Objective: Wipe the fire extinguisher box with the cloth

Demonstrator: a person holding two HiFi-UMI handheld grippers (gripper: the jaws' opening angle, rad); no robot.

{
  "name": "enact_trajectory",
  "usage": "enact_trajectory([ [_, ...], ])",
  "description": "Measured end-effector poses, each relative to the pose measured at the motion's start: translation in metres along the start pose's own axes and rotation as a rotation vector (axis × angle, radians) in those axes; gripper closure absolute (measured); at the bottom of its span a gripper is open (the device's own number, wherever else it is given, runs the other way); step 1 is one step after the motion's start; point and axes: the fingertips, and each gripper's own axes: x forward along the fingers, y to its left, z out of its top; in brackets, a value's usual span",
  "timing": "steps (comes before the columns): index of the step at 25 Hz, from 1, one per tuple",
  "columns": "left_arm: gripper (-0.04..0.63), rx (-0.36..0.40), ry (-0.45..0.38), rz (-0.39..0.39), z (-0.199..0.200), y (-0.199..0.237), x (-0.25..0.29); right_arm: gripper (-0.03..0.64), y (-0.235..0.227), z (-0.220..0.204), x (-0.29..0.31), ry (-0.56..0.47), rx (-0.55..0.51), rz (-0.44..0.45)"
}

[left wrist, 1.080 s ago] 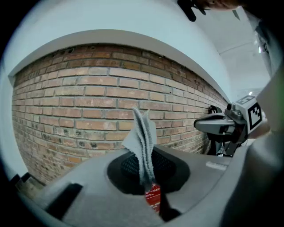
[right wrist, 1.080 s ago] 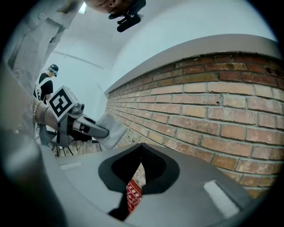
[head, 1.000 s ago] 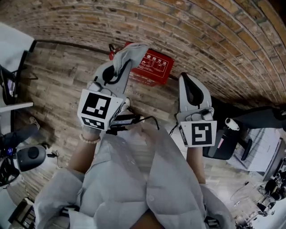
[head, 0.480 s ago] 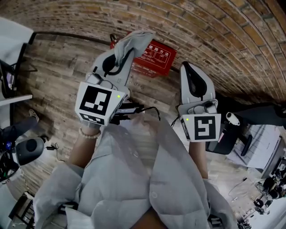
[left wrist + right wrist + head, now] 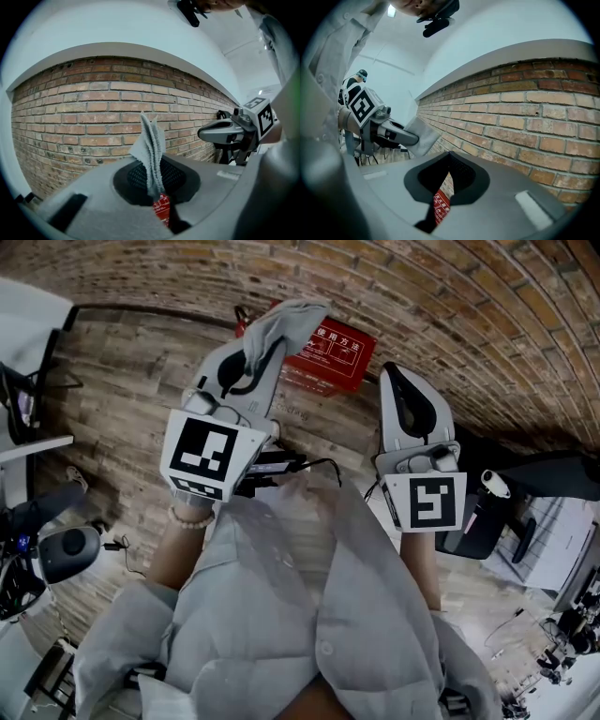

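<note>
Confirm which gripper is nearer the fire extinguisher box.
Left. The left gripper, clamping the cloth, overlaps the fire extinguisher box's left end in the head view; the right gripper sits off its right side.

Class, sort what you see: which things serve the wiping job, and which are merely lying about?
Job: cloth, clamped in left gripper; red fire extinguisher box.
Lying about: black cable; grey device at left; right gripper, shut, empty.
</note>
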Motion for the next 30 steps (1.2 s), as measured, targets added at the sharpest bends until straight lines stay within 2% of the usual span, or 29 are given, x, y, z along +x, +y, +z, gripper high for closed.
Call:
enact_trajectory([
  [30,0.584,-0.009,0.003,0.002,-0.005,-0.011,-0.001,0.610,0.002,-0.011,-0.010,0.025,-0.023,0.013],
])
